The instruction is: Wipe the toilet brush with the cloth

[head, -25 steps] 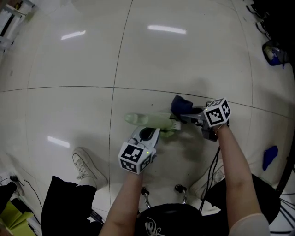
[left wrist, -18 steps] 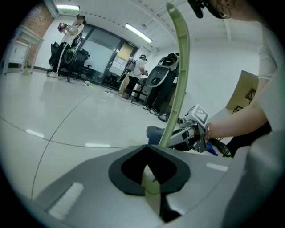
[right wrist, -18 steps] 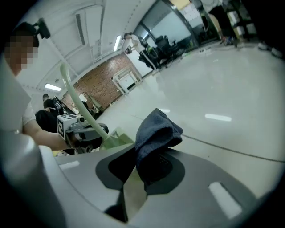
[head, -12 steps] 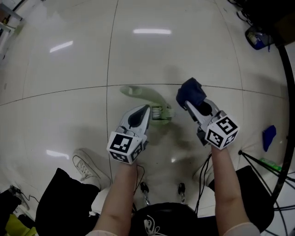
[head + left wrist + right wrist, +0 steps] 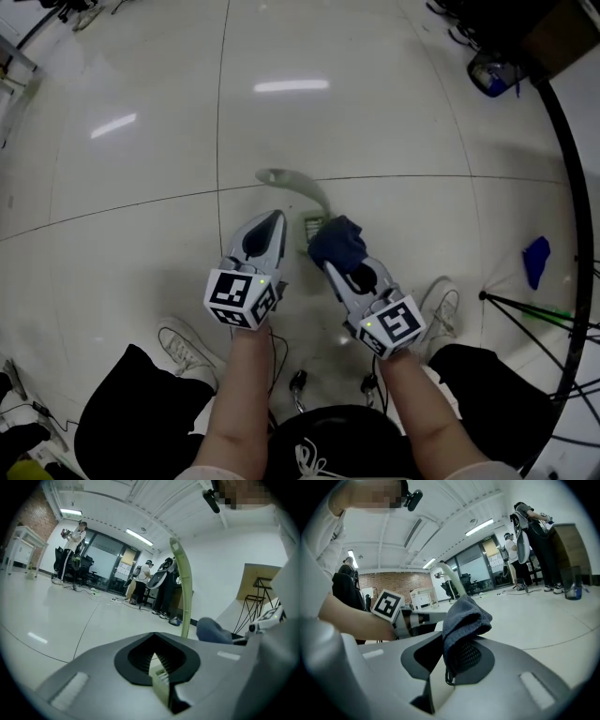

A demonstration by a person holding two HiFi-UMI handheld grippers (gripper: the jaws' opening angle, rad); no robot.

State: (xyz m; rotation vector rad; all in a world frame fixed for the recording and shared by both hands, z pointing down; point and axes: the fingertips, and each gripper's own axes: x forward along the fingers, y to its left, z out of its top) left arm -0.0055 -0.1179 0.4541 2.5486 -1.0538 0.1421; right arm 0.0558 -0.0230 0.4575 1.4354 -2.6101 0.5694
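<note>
Grey plastic first: my left tongs (image 5: 272, 225) are nearest, pressed together on the pale green brush (image 5: 305, 195). The left gripper view shows a green piece wedged between them, close to the bristles (image 5: 314, 225). At 3 o'clock from them, my right tongs (image 5: 336, 264) pinch a bunched dark blue cloth (image 5: 339, 239), with a fold of it standing up out of the grip.

The cloth sits at about 4 o'clock from the bristles, right up against that end of the brush. I cannot tell whether it actually touches.

Farther out, the handle (image 5: 291, 183) curves away toward 11 o'clock, held above the pale tiled floor (image 5: 141, 187), with no cloth near it.

I judge the job as barely begun. Both things are in hand and brought together, so the pick-up part is done. Nothing shows which part of the brush, if any, has been rubbed. The wiping itself looks to be left, from the bristle end along the handle.
</note>
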